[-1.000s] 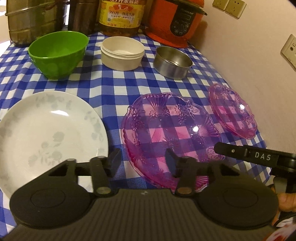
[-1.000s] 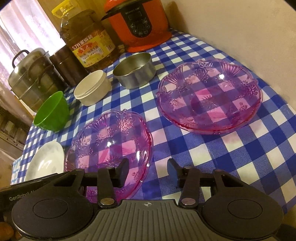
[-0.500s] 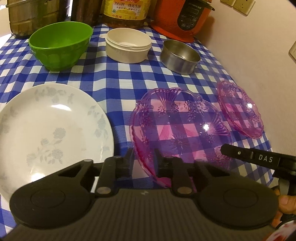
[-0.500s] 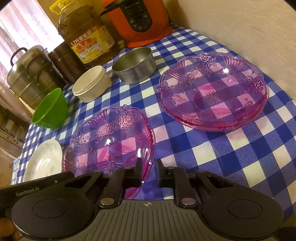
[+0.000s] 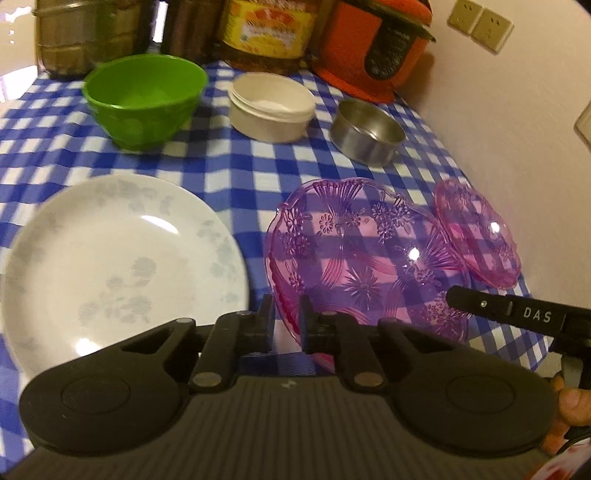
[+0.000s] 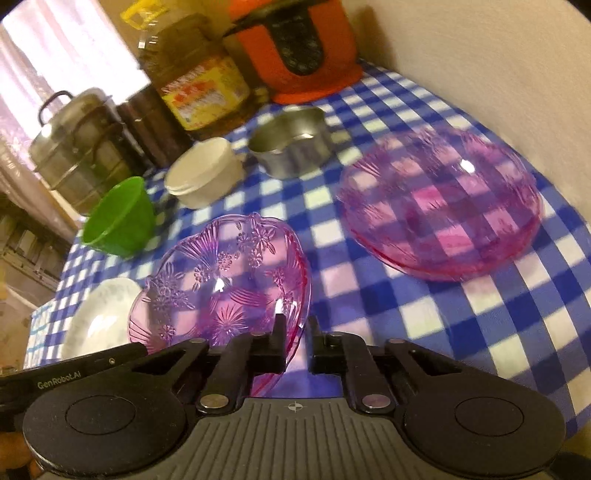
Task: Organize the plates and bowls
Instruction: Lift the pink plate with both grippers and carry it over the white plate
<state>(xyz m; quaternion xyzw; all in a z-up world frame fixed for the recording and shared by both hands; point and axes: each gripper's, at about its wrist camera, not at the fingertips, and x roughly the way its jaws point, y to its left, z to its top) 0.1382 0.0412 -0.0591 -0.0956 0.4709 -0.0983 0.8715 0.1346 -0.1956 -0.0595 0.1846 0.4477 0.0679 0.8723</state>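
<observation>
Both grippers were gaping a second ago; now the left gripper (image 5: 287, 320) and right gripper (image 6: 295, 338) are clamped on opposite rims of the near pink plate (image 5: 365, 258), tilted beside the white plate (image 5: 122, 266).

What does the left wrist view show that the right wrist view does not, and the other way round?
Only the left wrist view: two wall sockets and a DAS label. Only the right wrist view: a bright window and a GenRobot.AI label. Both: green bowl, cream bowl, steel bowl, white plate, far pink plate, and the near pink plate, with the left gripper and right gripper each shut on its rim.
</observation>
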